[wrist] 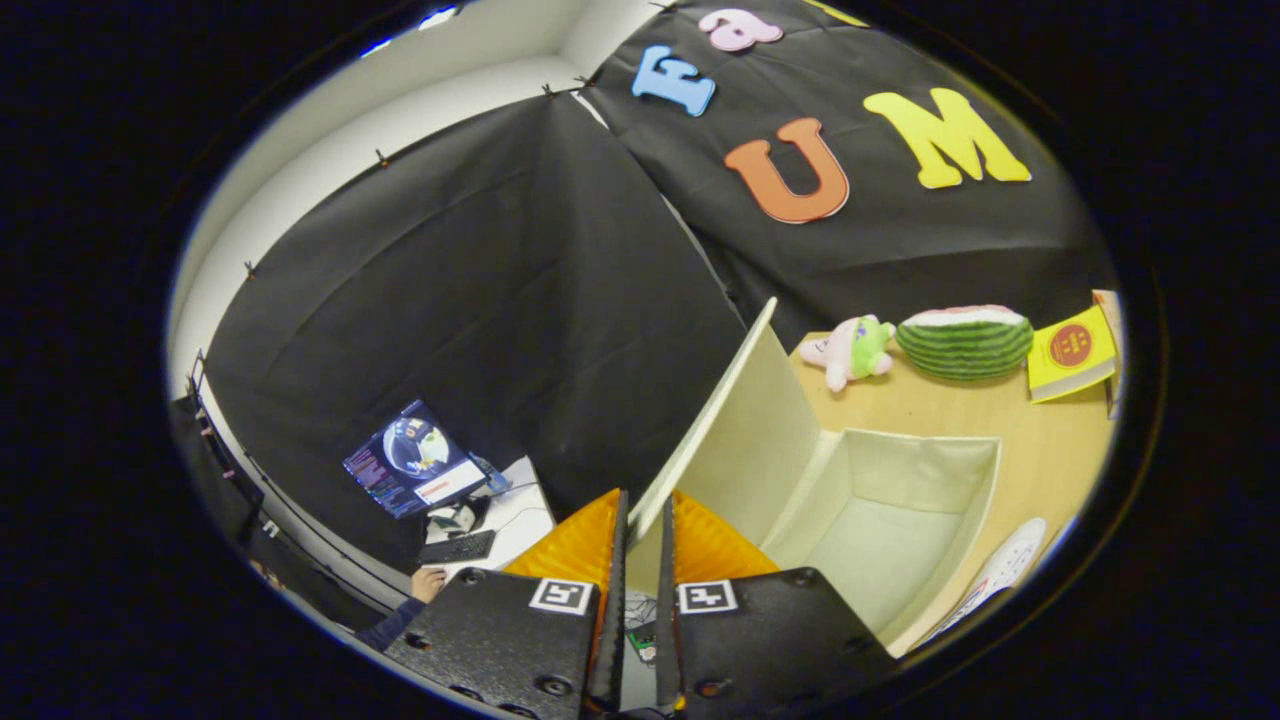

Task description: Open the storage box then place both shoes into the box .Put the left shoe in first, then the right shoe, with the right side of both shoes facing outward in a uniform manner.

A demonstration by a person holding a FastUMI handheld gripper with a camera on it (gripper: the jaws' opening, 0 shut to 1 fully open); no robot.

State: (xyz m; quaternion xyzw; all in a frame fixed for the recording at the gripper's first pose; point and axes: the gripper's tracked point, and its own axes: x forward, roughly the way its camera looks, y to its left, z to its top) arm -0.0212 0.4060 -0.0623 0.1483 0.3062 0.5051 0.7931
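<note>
Lid being held up.
Lid [745,425] edge is being pinched by the gripper [642,530], fingers narrow; box [900,520] lying open just beyond.

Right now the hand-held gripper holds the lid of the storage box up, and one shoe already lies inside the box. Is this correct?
Not quite. In the gripper view the hand-held gripper does pinch the raised lid, but the storage box is empty inside. A shoe lies on the table beside the box.
</note>
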